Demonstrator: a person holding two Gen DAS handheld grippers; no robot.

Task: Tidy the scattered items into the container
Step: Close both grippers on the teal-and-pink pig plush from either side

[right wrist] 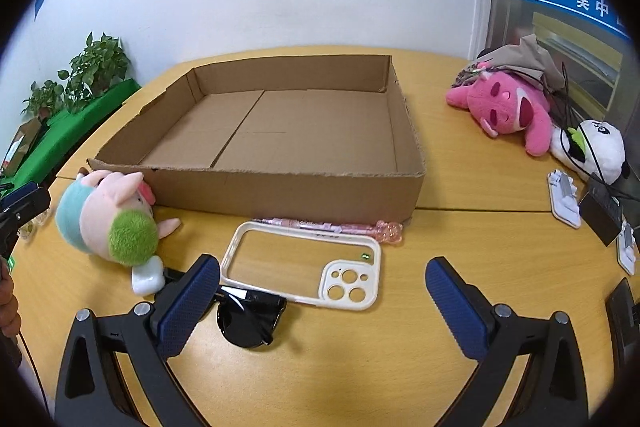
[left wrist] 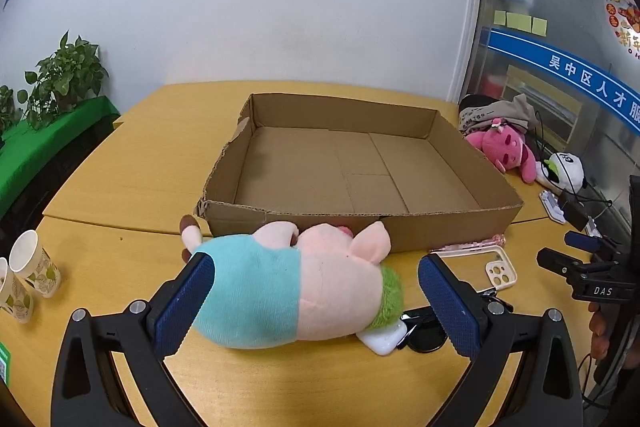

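The left gripper (left wrist: 316, 301) is held low over the table (left wrist: 120, 247), level and pointing at the box (left wrist: 360, 223), its jaws spread wide to either side of the pig plush (left wrist: 280, 291). The left pad (left wrist: 184, 303) sits against or just beside the plush's teal end; the right pad (left wrist: 448, 307) stands apart from its green tuft. The plush lies on its side on the table, just in front of the box's near wall, with a white block (left wrist: 386, 341) under its green end and sunglasses (left wrist: 424, 333) just beside that.

The right gripper (right wrist: 324, 301) is also low and level, aimed at the box, jaws spread and holding nothing. Between and beyond its fingers lies the phone case (right wrist: 304, 263), flat on the table; the sunglasses lie by the left finger (right wrist: 188, 307), partly behind it. A pink pen (right wrist: 332, 227) lies between the case and the box wall.

The box is open and bare inside. To its right, well apart, lie a pink plush (right wrist: 504, 107) and a panda plush (right wrist: 596, 147). Part of a hand (left wrist: 600, 331) shows behind the right gripper in the left view
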